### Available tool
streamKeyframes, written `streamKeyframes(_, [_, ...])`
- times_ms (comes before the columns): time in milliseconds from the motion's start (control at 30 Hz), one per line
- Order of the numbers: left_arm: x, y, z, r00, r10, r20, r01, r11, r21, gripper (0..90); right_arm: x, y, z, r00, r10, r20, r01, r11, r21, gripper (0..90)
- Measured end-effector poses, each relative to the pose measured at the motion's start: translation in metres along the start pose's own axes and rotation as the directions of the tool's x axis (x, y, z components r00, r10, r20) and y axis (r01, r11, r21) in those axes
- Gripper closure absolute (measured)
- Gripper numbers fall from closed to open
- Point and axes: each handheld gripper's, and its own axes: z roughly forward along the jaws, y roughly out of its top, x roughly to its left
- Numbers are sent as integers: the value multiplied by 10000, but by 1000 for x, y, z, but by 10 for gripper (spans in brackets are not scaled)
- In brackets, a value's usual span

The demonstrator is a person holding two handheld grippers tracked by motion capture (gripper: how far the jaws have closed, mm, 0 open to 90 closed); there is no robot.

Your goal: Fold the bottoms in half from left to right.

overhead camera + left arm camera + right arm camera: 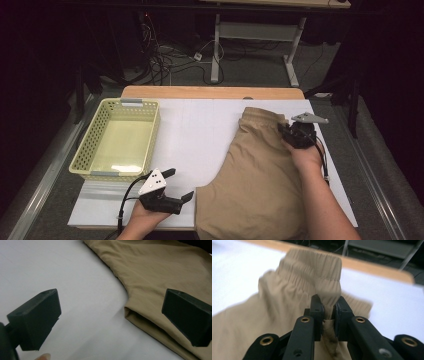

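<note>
A pale yellow perforated basket (116, 137) sits at the table's left, standing empty. In front of it the left gripper (175, 186) hovers over the white sheet (195, 135), jaws spread wide with nothing between them, just beside the hem of one leg. Tan shorts (257, 175) lie to the right, one leg trailing over the near table edge. The right gripper (328, 308) has its jaws pinched on the elastic waistband (312, 265). Judged best: lift the waistband slowly, keeping the fabric bunched deep between the pads. Bare sheet between basket and shorts gives folding room; the right edge is close.
</note>
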Motion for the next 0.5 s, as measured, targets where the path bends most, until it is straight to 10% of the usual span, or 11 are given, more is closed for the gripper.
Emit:
streamKeyframes(267, [0,-1,-1,10000,12,-13,-12,10000,-88,18,-27,37,-4,9988,121,473,-105,9994,-332,796])
streamKeyframes(500, [0,0,-1,10000,-7,15,7,10000,-68,18,-44,9,42,9945,960,420,-993,9914,853,753])
